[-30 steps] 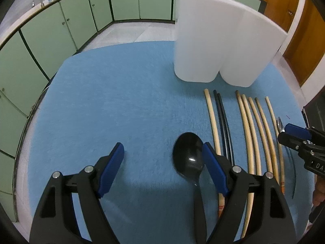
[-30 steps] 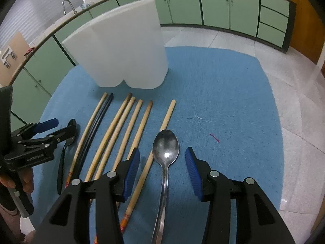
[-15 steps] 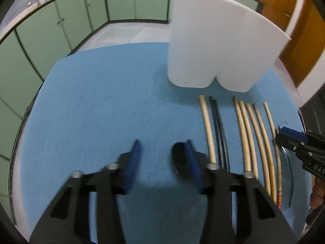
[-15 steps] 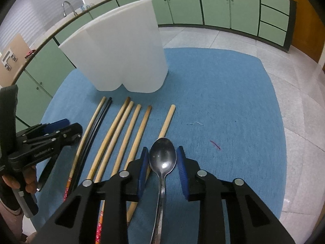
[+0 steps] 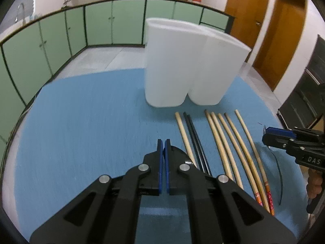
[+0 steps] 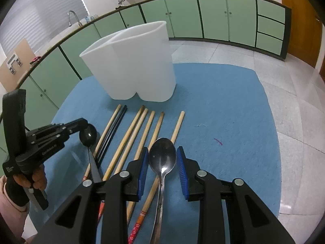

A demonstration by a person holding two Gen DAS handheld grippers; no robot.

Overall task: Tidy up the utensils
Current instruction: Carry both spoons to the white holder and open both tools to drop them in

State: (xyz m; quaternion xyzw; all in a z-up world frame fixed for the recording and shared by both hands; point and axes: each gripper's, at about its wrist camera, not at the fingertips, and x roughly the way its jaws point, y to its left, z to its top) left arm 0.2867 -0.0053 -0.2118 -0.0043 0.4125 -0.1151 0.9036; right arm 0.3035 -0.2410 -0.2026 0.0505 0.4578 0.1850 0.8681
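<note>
Green base cabinets (image 6: 213,14) along wall; wooden doors (image 5: 282,38) at right; blue mat (image 5: 85,118) (small red thread (image 6: 217,141) lying on it).

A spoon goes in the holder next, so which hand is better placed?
Right. The right gripper pinches the metal spoon by its bowl; the left gripper is shut empty, black spoon beside it.

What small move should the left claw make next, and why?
Probably reopen the left claw and shift it toward the chopsticks: its pads meet with nothing visibly between them, and the black spoon lies just beside them, so the grasp looks missed.
</note>
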